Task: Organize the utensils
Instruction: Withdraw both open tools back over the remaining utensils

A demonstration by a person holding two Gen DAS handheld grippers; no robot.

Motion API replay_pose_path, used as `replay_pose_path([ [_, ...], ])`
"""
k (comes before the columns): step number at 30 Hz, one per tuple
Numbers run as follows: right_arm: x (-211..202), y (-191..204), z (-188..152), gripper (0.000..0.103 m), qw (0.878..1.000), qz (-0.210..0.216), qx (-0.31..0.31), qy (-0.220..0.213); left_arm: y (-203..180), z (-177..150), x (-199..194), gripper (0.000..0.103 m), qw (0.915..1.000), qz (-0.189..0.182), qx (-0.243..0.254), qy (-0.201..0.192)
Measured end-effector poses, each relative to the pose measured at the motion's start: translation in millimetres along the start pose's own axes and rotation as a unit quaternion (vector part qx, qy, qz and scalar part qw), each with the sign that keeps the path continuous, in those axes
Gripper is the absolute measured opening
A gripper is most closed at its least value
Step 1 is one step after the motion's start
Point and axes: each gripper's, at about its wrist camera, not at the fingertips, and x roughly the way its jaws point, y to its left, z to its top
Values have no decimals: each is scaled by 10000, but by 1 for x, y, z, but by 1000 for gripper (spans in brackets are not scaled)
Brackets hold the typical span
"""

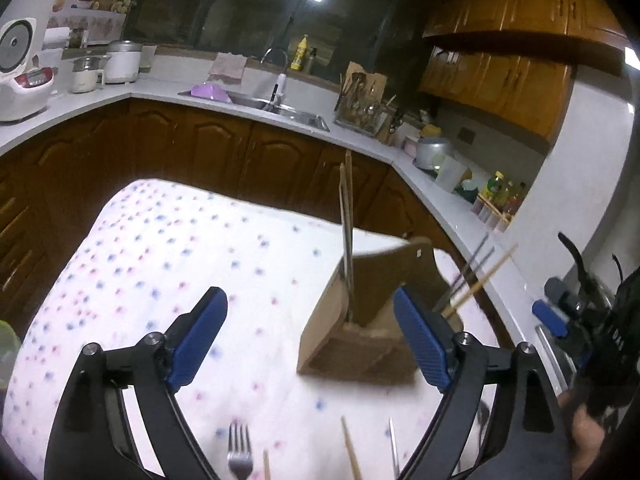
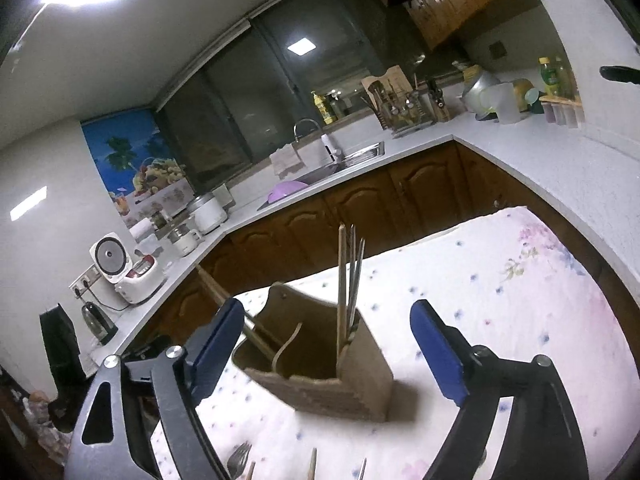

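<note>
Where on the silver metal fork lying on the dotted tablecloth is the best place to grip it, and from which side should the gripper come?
Only the tines of the silver metal fork show, pointing toward the brown cardboard utensil holder; its handle runs out of view below. It lies flat on the dotted tablecloth, so I would come from above with the open left gripper, jaws across the narrow neck just behind the tines.

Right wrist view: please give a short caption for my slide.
Open right gripper faces a cardboard utensil holder with chopsticks on a flowered tablecloth; a fork lies nearby.
</note>
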Motion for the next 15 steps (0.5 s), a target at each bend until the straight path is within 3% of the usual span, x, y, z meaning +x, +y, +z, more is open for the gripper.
replay_pose_path([
  [8, -37, 11, -32, 90, 9999, 33, 6, 131, 9, -45, -37, 87, 9994, 149, 214, 232],
  [15, -61, 15, -60, 90, 9994, -86, 8, 337, 14, -77, -64, 87, 9989, 14, 180, 434],
])
